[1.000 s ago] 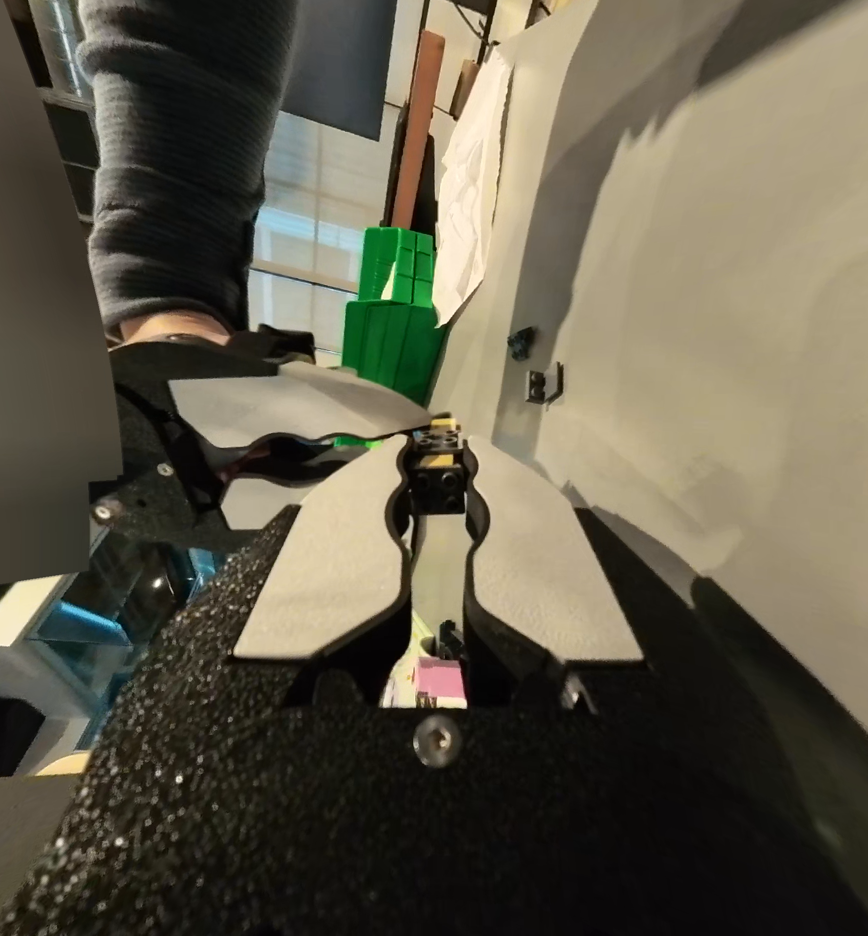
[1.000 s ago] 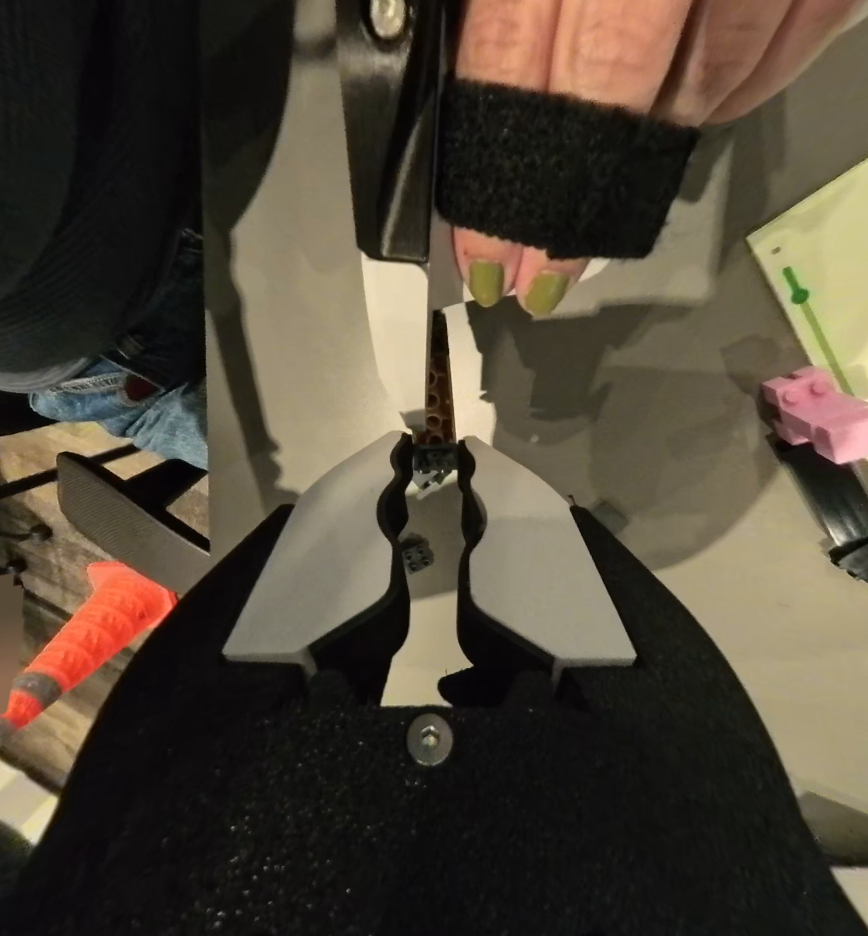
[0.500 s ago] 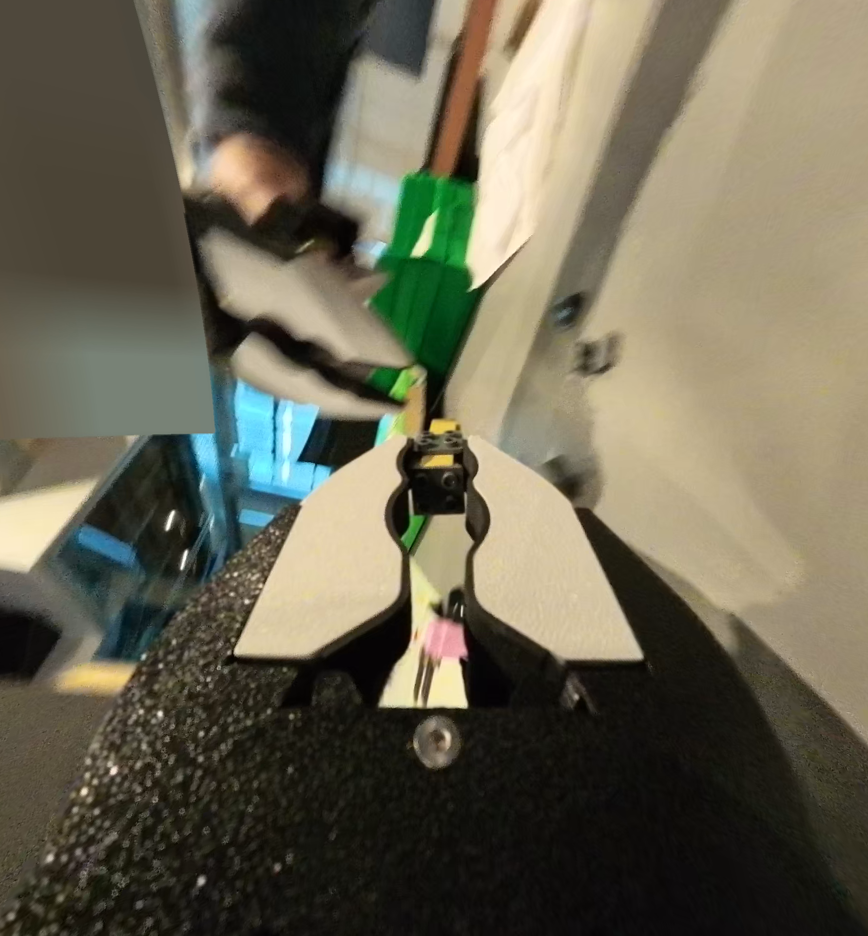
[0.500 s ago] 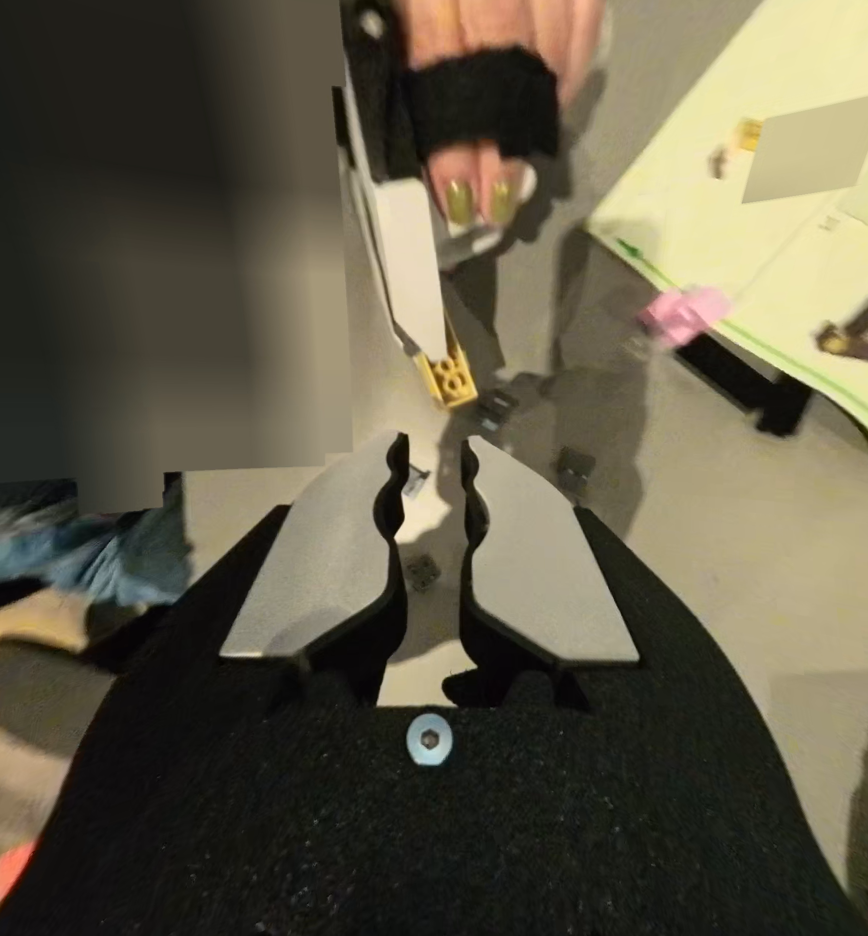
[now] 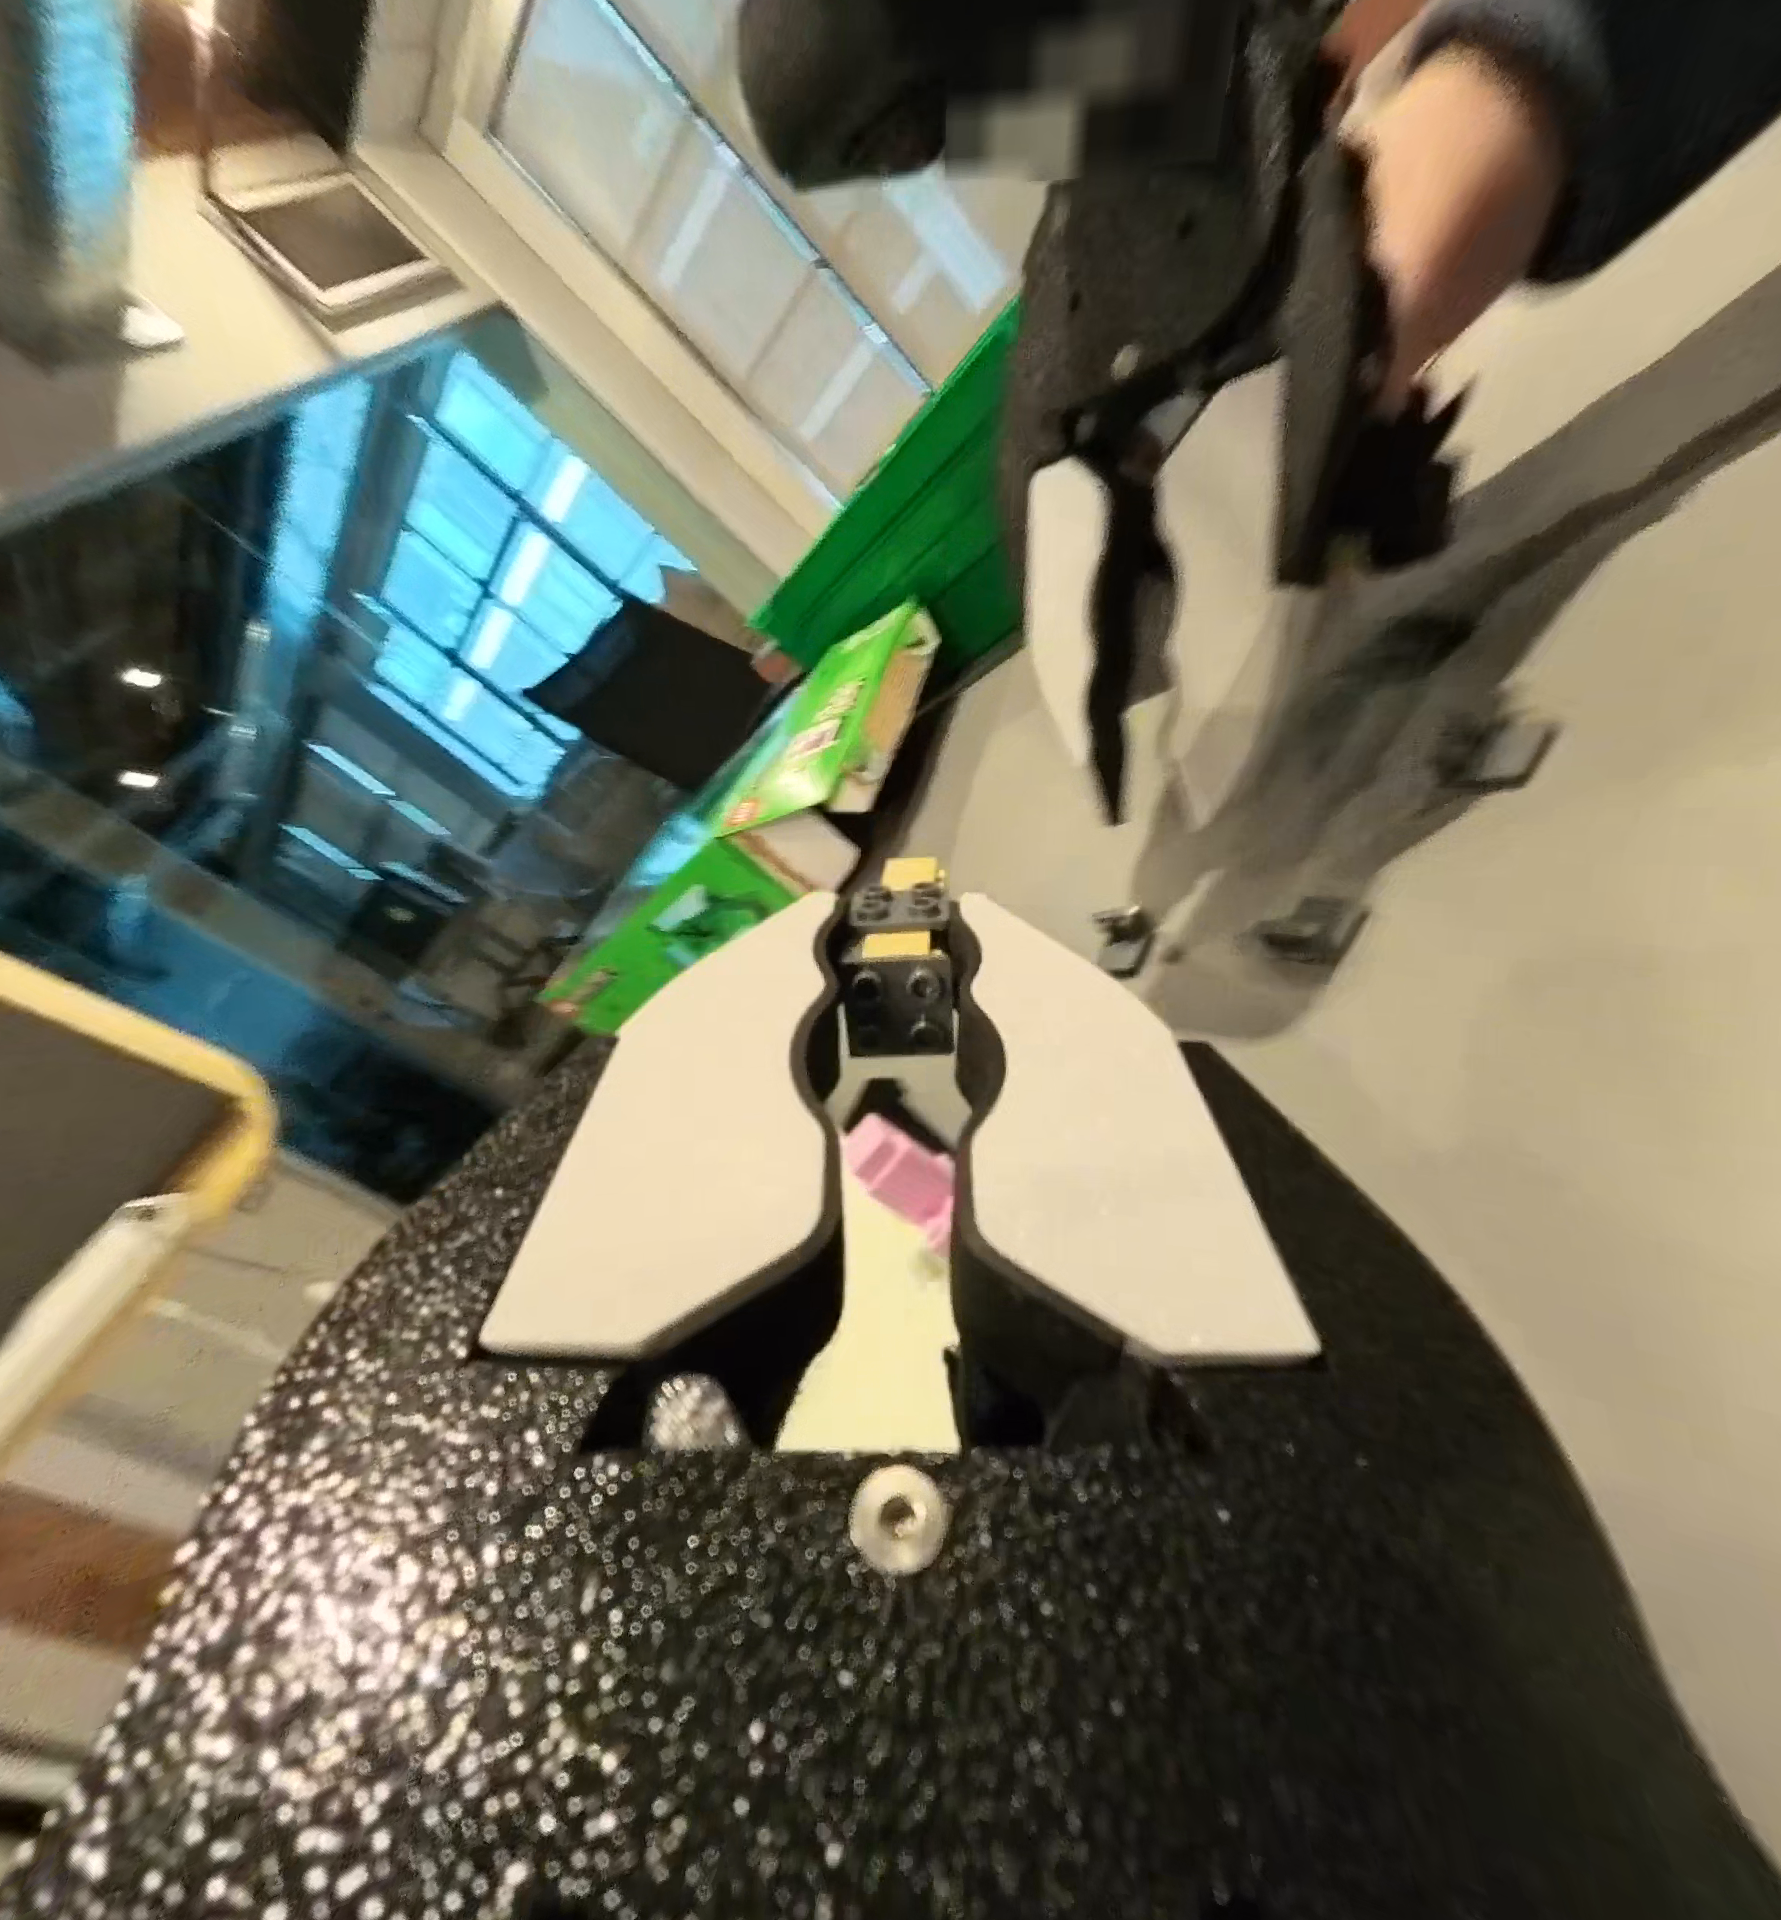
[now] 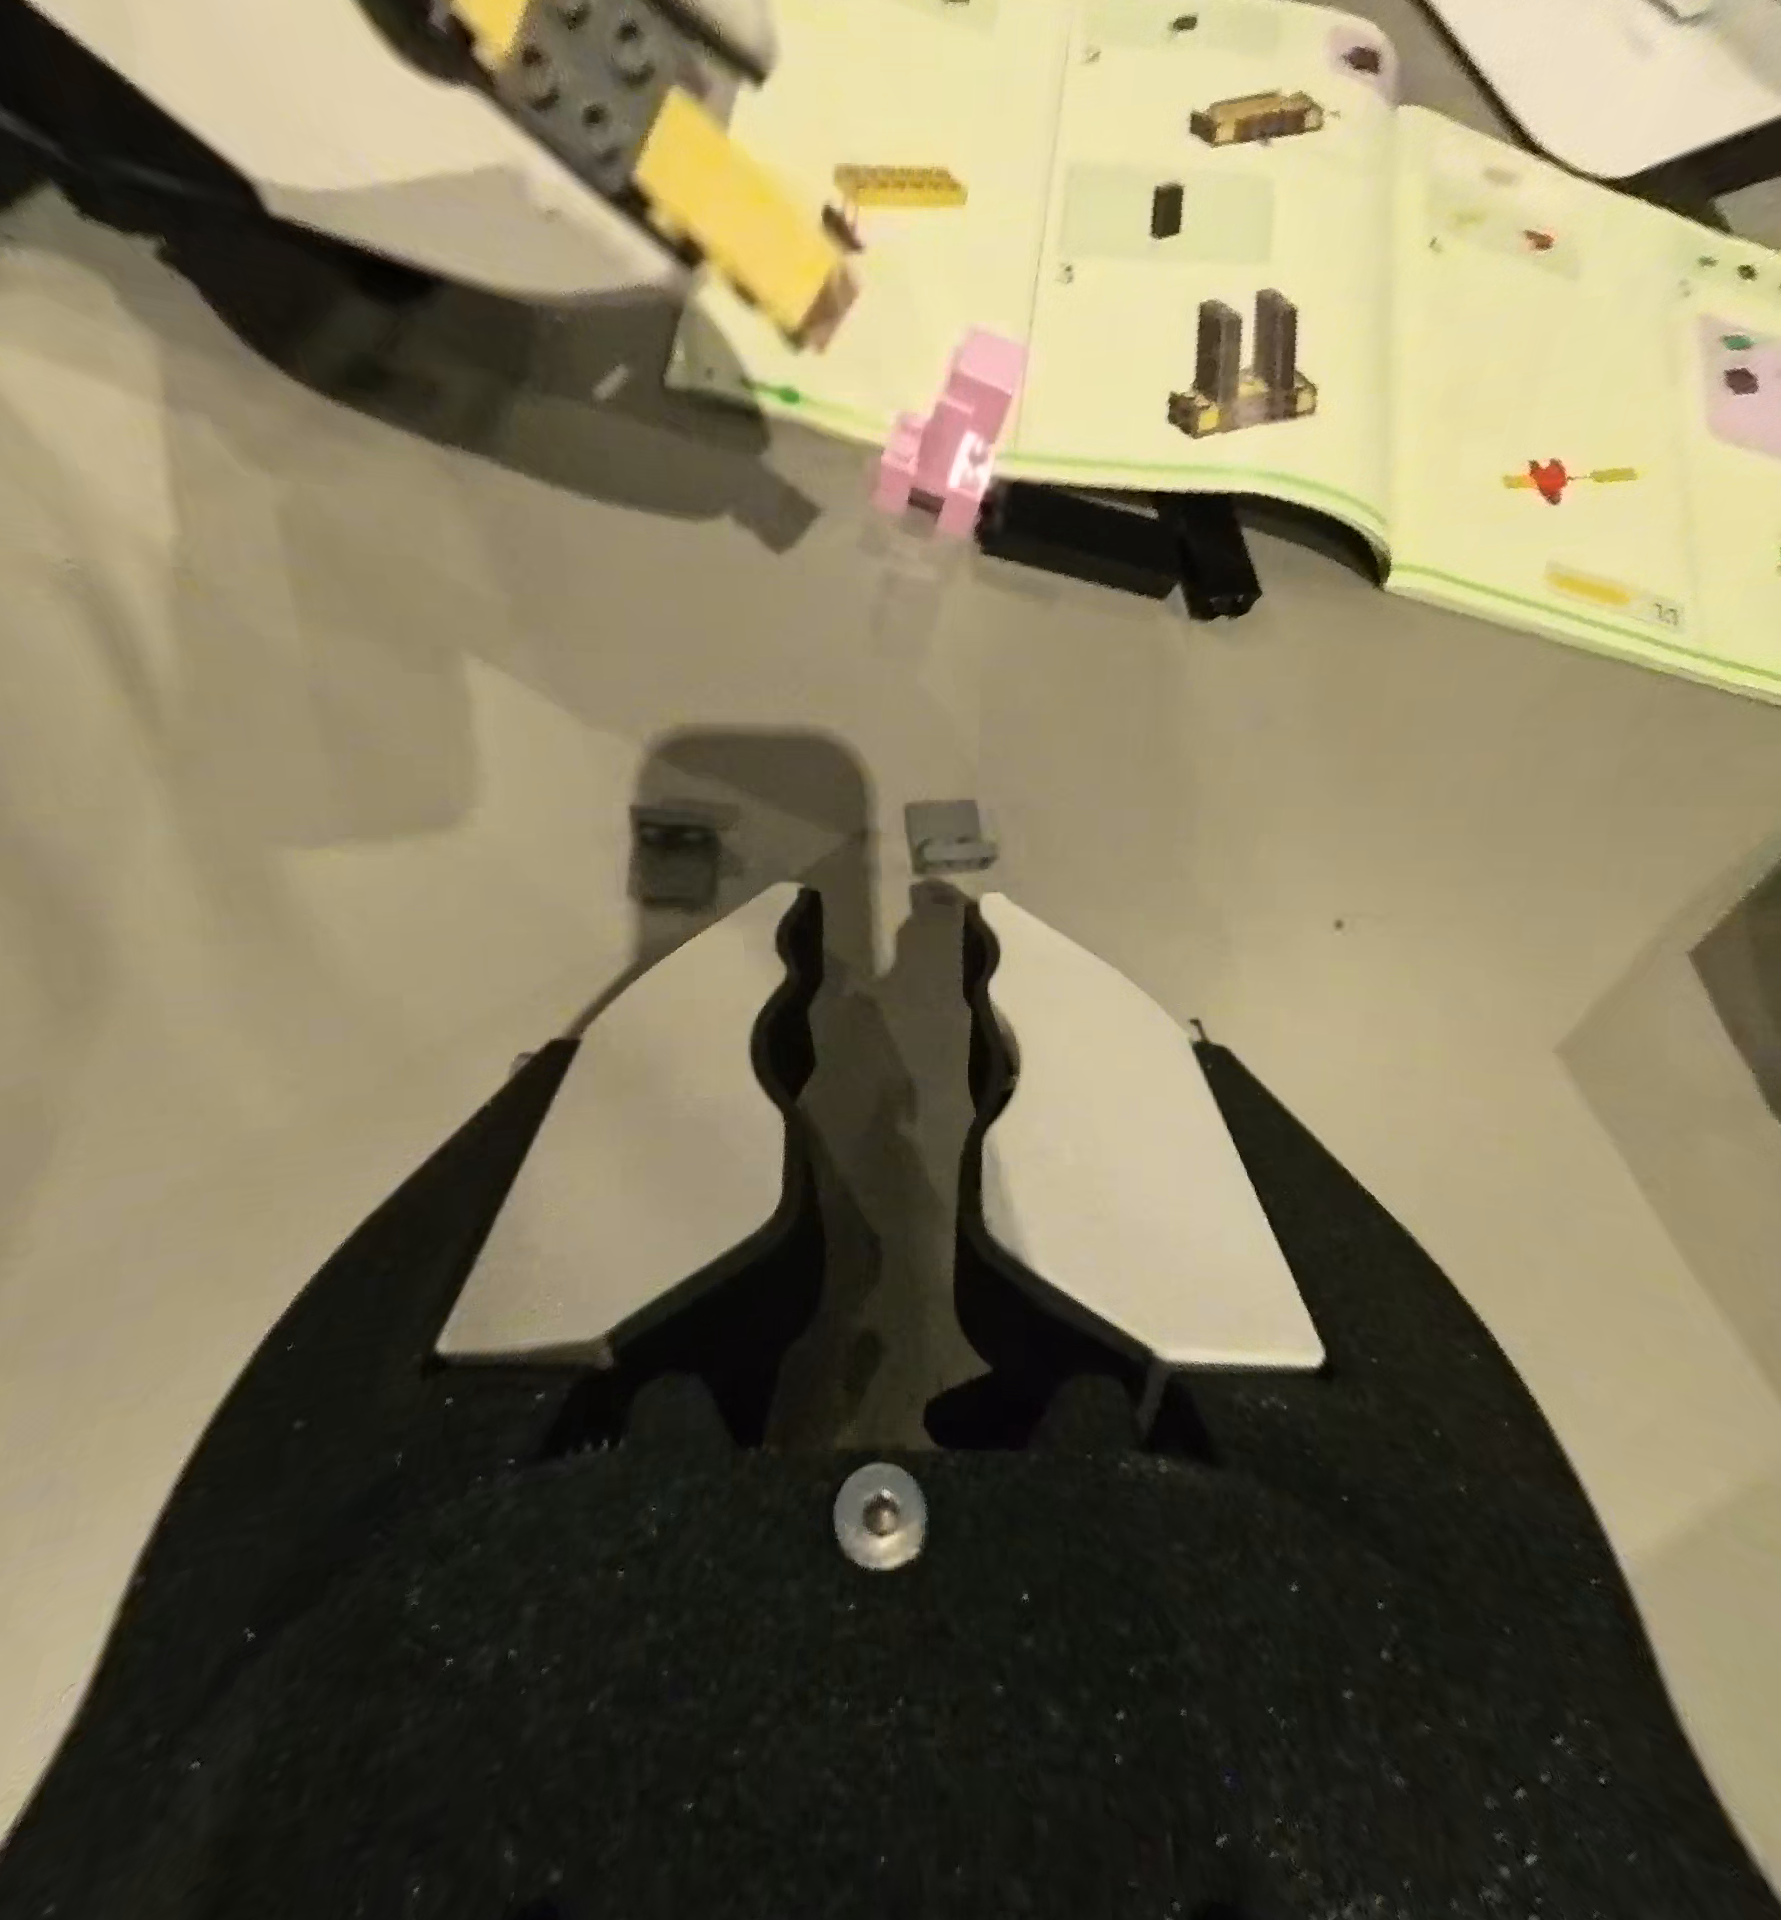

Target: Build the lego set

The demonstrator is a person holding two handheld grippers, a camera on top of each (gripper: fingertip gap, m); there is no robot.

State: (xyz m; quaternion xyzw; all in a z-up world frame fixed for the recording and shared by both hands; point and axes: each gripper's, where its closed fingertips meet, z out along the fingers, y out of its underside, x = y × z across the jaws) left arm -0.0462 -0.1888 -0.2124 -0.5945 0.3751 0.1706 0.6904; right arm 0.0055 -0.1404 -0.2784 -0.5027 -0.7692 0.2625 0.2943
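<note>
My left gripper [image 5: 901, 935] is shut on a small black and yellow lego assembly [image 5: 901, 1003] and holds it above the grey table. The right wrist view shows that assembly [image 6: 730, 218] at the top left, a yellow plate with dark grey bricks on it. My right gripper [image 6: 891, 914] is open and empty, low over the table. Two small grey pieces lie just ahead of its tips, one to the left [image 6: 673, 852] and one to the right [image 6: 953, 831]. The right gripper also shows blurred in the left wrist view [image 5: 1114, 644].
An open pale green instruction booklet [image 6: 1385, 312] lies on the far side of the table. A pink lego figure [image 6: 953, 436] and long black bricks [image 6: 1104, 540] sit at its near edge. Green boxes [image 5: 844, 727] stand at the table's far end. The grippers' ends are close to 10 cm from one another.
My right gripper let go of the small dark piece it held against the left gripper's assembly, drew back and dropped low over the table. The left gripper swung, still holding the assembly.
</note>
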